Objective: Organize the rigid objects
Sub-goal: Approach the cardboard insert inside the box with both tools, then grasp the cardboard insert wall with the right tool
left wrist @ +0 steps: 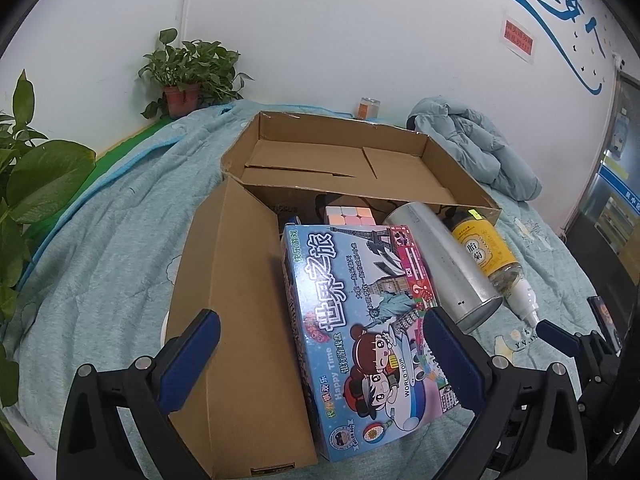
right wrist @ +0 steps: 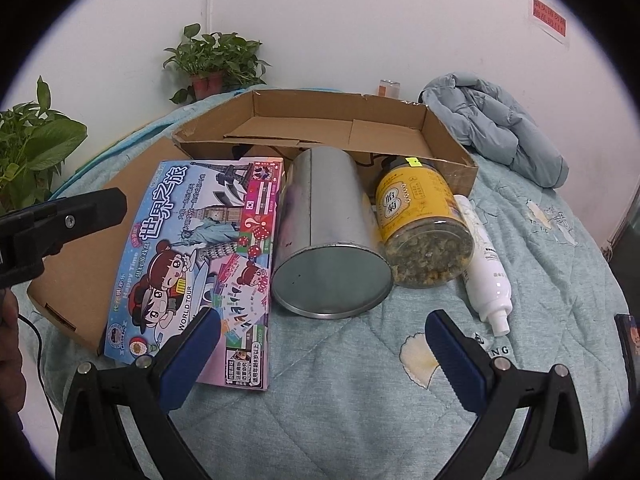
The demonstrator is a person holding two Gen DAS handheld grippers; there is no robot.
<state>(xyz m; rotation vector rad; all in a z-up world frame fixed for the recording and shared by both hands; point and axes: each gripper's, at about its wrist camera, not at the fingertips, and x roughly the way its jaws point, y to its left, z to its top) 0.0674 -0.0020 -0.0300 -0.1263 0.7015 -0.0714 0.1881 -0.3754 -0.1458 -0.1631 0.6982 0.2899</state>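
Note:
A blue board game box (left wrist: 360, 320) lies on the quilt against a flat brown cardboard box (left wrist: 232, 300). My left gripper (left wrist: 322, 360) is open, its blue pads wide apart over both boxes and gripping nothing. Right of the game box lie a silver tin can (right wrist: 328, 240), a yellow-labelled jar (right wrist: 424, 220) and a white bottle (right wrist: 484, 264), all on their sides. A pastel puzzle cube (left wrist: 348, 216) peeks out behind the game box. My right gripper (right wrist: 324, 340) hovers open above bare quilt just in front of the can. An open cardboard tray (right wrist: 320, 120) sits behind everything.
The bed is covered by a light green quilt (right wrist: 360, 400). A bundled blue jacket (right wrist: 500, 128) lies at the back right. Potted plants (right wrist: 216, 60) stand at the back and left. A small orange can (left wrist: 368, 108) stands by the wall. A dark object (right wrist: 628, 344) sits at the right edge.

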